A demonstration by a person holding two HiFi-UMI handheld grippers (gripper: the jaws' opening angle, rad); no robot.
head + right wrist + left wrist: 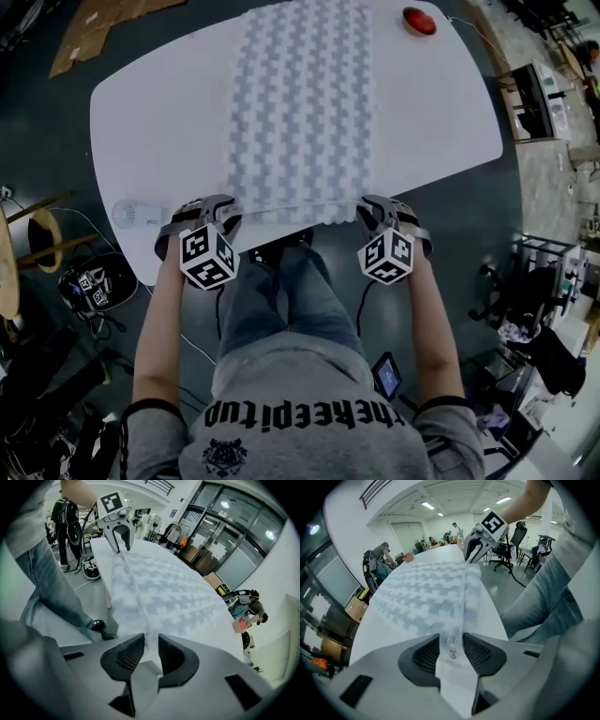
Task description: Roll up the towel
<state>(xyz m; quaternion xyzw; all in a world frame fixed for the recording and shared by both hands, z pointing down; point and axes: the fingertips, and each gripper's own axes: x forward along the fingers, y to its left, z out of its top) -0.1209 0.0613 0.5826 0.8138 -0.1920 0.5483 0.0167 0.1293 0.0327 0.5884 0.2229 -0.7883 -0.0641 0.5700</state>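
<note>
Head view shows the towel [300, 103] – white with a blue-grey check – spread flat down the middle of the white counter [159, 112], its near hem right at the near counter edge, where the person stands. The left gripper [220, 210] is on the near left corner of that hem and the right gripper [373, 212] on the near right corner. In the right gripper view the jaws stand only narrowly apart, pinched on a thin fold of the hem. In the left gripper view the jaws stand wider, with the hem running between them, and it looks to me laid there rather than clamped. I'd judge this the very start of the roll – the near hem looks barely turned and all the rest lies flat. The next move calls for a firm hold at both corners, then turning the hem over evenly toward the far end so the roll runs straight. A small label [451, 648] sits on the hem between the left jaws, its print too small to read. The sweatshirt [309, 412] carries lettering, seen upside down, that seems to read "thekeepitup".
</note>
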